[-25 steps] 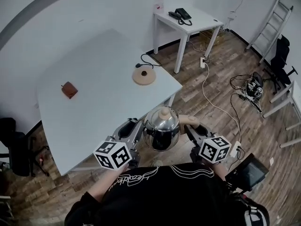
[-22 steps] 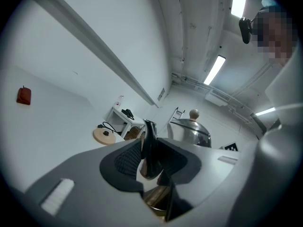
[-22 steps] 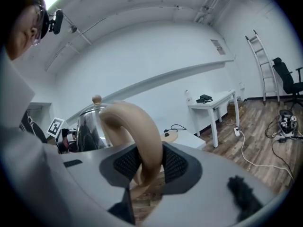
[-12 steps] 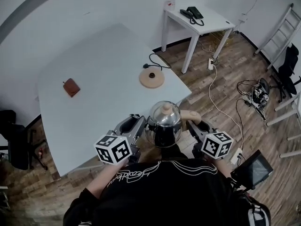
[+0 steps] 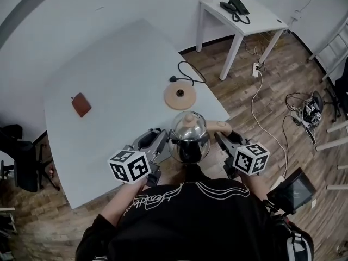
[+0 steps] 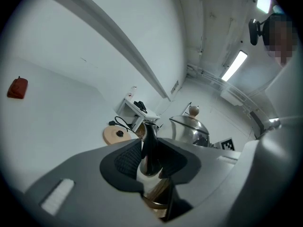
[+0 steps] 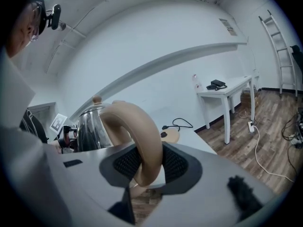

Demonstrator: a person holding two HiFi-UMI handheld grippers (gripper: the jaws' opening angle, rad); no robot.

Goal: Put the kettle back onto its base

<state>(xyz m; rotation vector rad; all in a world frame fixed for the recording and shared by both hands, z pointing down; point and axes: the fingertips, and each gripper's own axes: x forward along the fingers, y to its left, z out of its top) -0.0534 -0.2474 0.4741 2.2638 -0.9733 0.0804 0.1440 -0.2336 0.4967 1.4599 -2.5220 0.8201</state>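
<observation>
A shiny steel kettle (image 5: 188, 136) with a tan knob hangs in the air at the near edge of the white table (image 5: 109, 107), carried between both grippers. My left gripper (image 5: 162, 144) is shut on the kettle's spout (image 6: 149, 145). My right gripper (image 5: 218, 137) is shut on its tan curved handle (image 7: 142, 141). The round tan base (image 5: 180, 95) with a dark centre stud lies on the table just beyond the kettle, with its black cord (image 5: 187, 72) running toward the far edge. The base (image 6: 116, 135) also shows ahead in the left gripper view and, partly hidden by the handle, in the right gripper view.
A small brown wallet-like object (image 5: 80, 104) lies on the table's left part. A small white side table (image 5: 244, 15) with a black phone stands at the back right. Cables and a power strip (image 5: 255, 68) lie on the wooden floor at right.
Both grippers have carried the kettle forward and slightly down, from over the floor to the table's near edge. The base now lies much closer ahead of it.
</observation>
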